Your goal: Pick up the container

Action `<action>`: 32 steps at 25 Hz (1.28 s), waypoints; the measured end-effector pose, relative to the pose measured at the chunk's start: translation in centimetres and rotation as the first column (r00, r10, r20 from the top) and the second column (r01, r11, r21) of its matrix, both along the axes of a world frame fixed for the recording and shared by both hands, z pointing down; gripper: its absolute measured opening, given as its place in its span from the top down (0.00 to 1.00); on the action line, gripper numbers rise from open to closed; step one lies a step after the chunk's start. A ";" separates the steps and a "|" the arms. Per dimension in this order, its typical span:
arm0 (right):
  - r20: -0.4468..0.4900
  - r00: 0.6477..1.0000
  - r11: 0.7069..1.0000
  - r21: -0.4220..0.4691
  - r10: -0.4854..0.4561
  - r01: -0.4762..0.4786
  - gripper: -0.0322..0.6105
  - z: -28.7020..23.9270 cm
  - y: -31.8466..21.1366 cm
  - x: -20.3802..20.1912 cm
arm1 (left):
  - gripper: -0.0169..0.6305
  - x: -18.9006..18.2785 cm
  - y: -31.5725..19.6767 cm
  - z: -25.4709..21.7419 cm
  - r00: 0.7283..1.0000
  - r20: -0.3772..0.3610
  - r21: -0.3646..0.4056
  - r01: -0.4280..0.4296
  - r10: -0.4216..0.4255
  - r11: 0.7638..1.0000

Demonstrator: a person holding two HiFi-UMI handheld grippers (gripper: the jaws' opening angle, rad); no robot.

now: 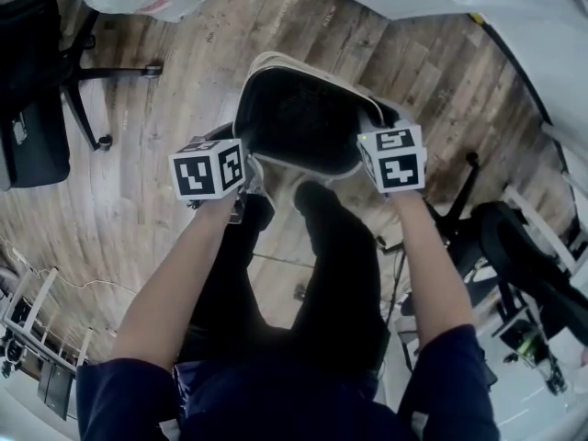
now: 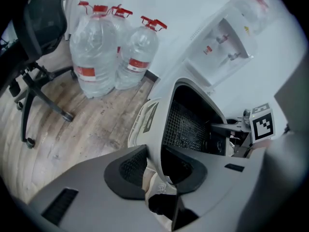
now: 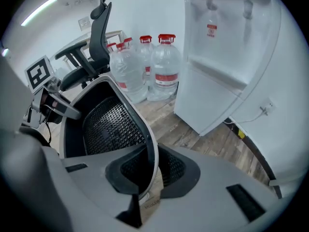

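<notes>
The container point(image 1: 296, 116) is a cream-walled basket with a black mesh inside, held up over the wooden floor in front of the person's legs. In the head view my left gripper point(image 1: 243, 154) clamps its left rim and my right gripper point(image 1: 367, 143) its right rim. The left gripper view shows my left gripper point(image 2: 155, 170) shut on the thin cream wall point(image 2: 155, 129), one pad outside and one inside. The right gripper view shows my right gripper point(image 3: 150, 175) shut on the opposite rim point(image 3: 147, 129), with the mesh point(image 3: 113, 124) to its left.
Several large water bottles point(image 2: 111, 52) stand by the wall next to a white water dispenser point(image 3: 227, 57). A black office chair point(image 1: 37, 90) is at the left on the floor, and another chair base point(image 1: 514, 246) is at the right. The person's legs point(image 1: 340, 265) are below the container.
</notes>
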State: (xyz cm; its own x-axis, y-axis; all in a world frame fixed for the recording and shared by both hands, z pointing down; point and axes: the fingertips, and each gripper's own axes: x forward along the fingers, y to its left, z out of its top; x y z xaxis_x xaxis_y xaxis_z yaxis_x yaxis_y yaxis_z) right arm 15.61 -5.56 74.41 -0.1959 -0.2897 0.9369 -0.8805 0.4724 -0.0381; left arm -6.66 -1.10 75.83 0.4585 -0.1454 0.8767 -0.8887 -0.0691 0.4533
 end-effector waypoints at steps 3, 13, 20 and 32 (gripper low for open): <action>-0.002 1.000 1.000 0.019 -0.002 0.002 0.86 -5.9 -0.4 -0.2 | 0.78 -0.2 -0.2 -5.8 1.000 -0.010 0.016 0.016 -0.016 1.000; 0.015 1.000 0.997 0.082 -0.005 0.004 0.86 -25.7 0.6 -1.2 | 0.79 -0.9 0.9 -25.2 0.996 -0.045 0.074 0.075 -0.072 0.994; 0.012 1.000 0.989 0.149 0.003 -0.005 0.86 -36.7 1.7 -1.2 | 0.79 -1.1 1.7 -35.9 0.990 -0.087 0.155 0.125 -0.113 0.980; 0.007 0.999 0.974 0.225 0.032 -0.033 0.86 -47.0 5.2 -2.1 | 0.79 -2.1 4.5 -45.8 0.983 -0.136 0.240 0.156 -0.125 0.958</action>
